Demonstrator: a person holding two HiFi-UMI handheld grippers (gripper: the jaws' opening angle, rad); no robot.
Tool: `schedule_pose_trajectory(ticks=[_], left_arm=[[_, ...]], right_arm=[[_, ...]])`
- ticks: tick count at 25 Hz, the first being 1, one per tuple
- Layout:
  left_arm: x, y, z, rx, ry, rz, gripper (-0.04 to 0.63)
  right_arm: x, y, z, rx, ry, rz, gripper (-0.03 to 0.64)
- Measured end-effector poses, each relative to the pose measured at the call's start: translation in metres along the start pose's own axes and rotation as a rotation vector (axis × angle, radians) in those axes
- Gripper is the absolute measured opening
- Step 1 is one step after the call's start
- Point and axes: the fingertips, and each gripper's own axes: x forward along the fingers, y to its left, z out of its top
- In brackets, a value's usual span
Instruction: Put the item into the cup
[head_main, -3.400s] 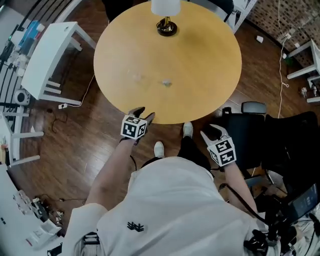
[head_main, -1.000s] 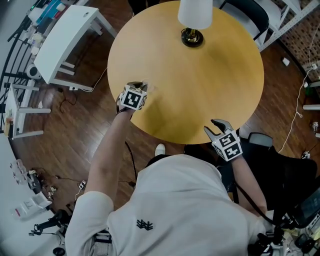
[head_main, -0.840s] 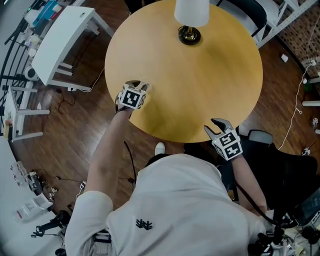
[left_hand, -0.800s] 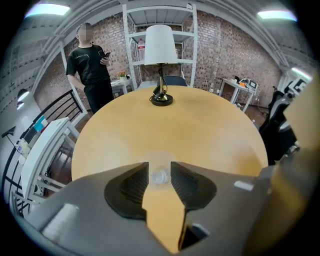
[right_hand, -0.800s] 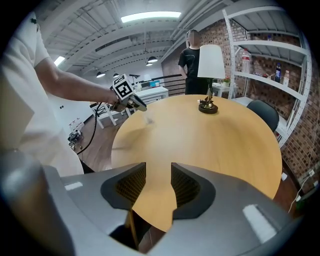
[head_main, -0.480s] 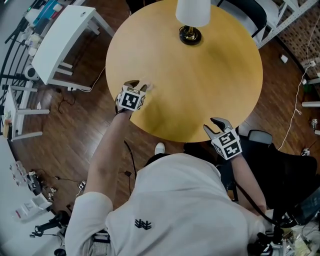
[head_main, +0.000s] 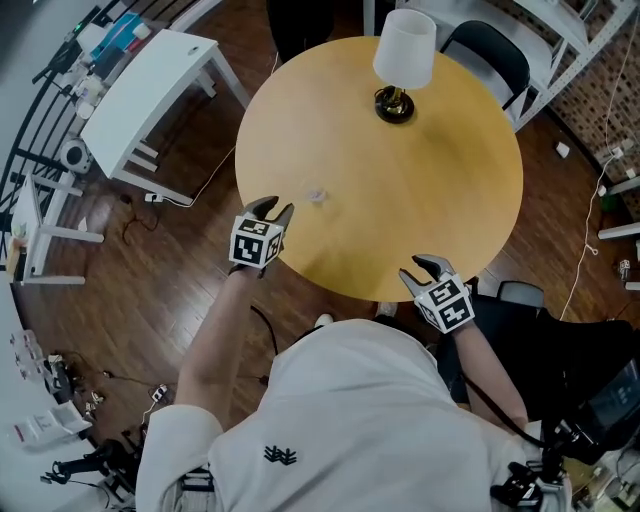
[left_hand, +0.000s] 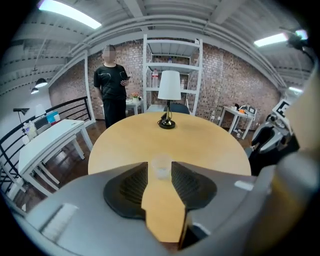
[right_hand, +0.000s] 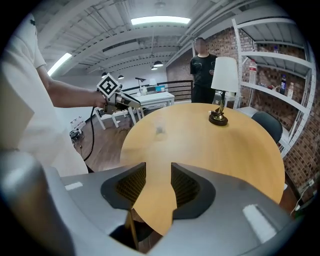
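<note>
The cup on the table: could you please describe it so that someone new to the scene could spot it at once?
Find the round wooden table, with a white-shaded lamp at its far side. Near the table's left edge, just ahead of the left tool, stands the cup. It is small, clear and almost see-through, unlike the tall opaque lamp.

Round wooden table (head_main: 420, 200), lamp (head_main: 398, 100) at far edge, clear cup (head_main: 317, 195) near left
</note>
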Motion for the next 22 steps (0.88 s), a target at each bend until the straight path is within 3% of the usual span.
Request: schedule_pose_trajectory(ticks=[3,9,17,22], left_arm=[[-0.038,0.002,-0.014,-0.022,-0.056,-0.014,0.129],[-0.117,-0.003,-0.05,0.009,-0.129,0.038,0.129],[-0.171,-0.065,-0.094,0.013,-0.193,-0.164,0.129],[-0.193,-0.108,-0.113,-0.017,-0.231,-0.214,0.127]], right_arm=[[0.002,0.021,0.007,0.0,-0.017,-0.022,0.16],[-0.003,0.074,0.008,0.047,-0.05,-0.099,0.16],[-0.04,0.143,-0.005,0.143,-0.117,-0.205,0.158],[-0.071,0.175,-0.017,0.118,-0.158,-0.225,0.158]])
